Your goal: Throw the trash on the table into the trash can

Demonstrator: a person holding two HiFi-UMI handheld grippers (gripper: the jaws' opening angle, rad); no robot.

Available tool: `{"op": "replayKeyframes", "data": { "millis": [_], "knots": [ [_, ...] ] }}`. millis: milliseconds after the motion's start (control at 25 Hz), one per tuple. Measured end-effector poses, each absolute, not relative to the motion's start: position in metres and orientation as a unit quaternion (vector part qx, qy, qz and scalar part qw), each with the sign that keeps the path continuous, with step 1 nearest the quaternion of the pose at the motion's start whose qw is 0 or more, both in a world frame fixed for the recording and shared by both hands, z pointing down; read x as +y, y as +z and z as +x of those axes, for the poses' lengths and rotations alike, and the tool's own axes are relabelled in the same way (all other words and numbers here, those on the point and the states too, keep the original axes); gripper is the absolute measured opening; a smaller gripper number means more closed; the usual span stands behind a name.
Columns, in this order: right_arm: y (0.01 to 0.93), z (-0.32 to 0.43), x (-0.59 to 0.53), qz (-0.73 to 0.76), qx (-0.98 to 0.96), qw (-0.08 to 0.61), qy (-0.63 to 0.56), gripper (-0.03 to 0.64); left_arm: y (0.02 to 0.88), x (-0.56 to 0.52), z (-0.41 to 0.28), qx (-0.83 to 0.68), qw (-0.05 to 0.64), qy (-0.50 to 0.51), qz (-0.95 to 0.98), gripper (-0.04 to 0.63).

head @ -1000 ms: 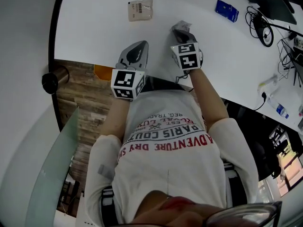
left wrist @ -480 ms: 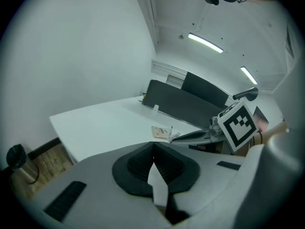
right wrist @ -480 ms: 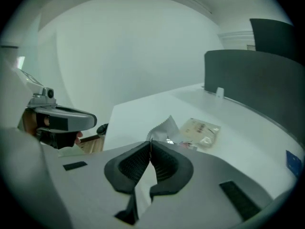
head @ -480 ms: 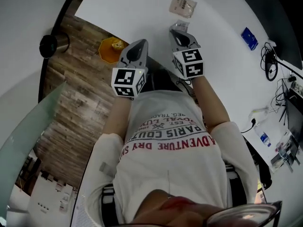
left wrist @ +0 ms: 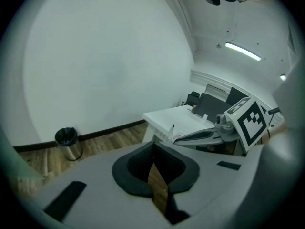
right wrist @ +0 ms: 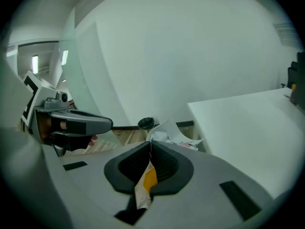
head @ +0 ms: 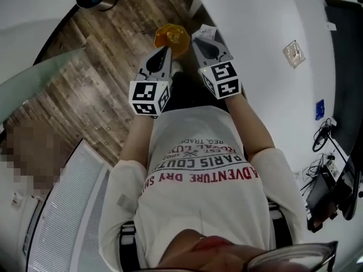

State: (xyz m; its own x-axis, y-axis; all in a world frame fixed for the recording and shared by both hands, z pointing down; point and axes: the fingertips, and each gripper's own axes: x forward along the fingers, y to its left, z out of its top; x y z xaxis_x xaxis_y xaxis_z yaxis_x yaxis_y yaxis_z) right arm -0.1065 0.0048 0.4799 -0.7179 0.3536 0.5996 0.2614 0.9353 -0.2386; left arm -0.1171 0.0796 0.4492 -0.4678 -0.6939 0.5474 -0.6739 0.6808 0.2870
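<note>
**Turned away from the table, wrapper in the right gripper, trash can not yet reached**

Since a second ago you have swung round from the table (head: 266, 16). Both grippers hung over its white top then and now hang over wooden floor. The trash can (left wrist: 66, 143) has come into view.

Your right gripper (right wrist: 150, 144) is clamped on a crumpled wrapper (right wrist: 167, 131), which sticks out past its tips. Your left gripper (left wrist: 153, 147) has its jaws pressed together with nothing between them.

The trash can, a steel one with a dark liner, stands on the floor by the wall, well apart from both grippers. An orange object (head: 172, 38) sits on the floor just past the gripper tips in the head view.

To do this step well, keep the right jaws tight until the wrapper is straight above the can's mouth. The paper looks light and would probably drift if let go from far off. Pass beside the orange object rather than over it, and keep the left gripper clear of the right. A small packet (head: 293, 54) lies on the table, so another trip looks likely.
</note>
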Motion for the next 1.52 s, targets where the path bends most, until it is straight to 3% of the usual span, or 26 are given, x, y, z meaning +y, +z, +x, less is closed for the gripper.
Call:
{"op": "replayKeyframes", "data": {
  "millis": [320, 880, 960, 1040, 1160, 1520],
  "knots": [
    [0.624, -0.157, 0.117, -0.256, -0.865, 0.427, 0.063, 0.034, 0.558, 0.202, -0.16, -0.874, 0.386, -0.054, 0.29, 0.025],
    [0.912, -0.143, 0.159, -0.309, -0.771, 0.556, 0.028, 0.034, 0.763, 0.259, -0.13, -0.841, 0.487, -0.118, 0.202, 0.025],
    [0.929, -0.136, 0.158, -0.302, -0.766, 0.567, 0.03, 0.035, 0.776, 0.261, -0.12, -0.835, 0.498, -0.117, 0.204, 0.025],
    [0.939, -0.133, 0.154, -0.296, -0.763, 0.574, 0.034, 0.095, 0.787, 0.261, -0.113, -0.831, 0.504, -0.116, 0.203, 0.025],
    [0.942, -0.125, 0.149, -0.286, -0.763, 0.579, 0.047, 0.127, 0.794, 0.258, -0.108, -0.83, 0.508, -0.12, 0.198, 0.025],
    [0.889, -0.131, 0.134, -0.254, -0.794, 0.55, 0.057, 0.118, 0.762, 0.247, -0.108, -0.837, 0.495, -0.11, 0.207, 0.025]
  ]
}}
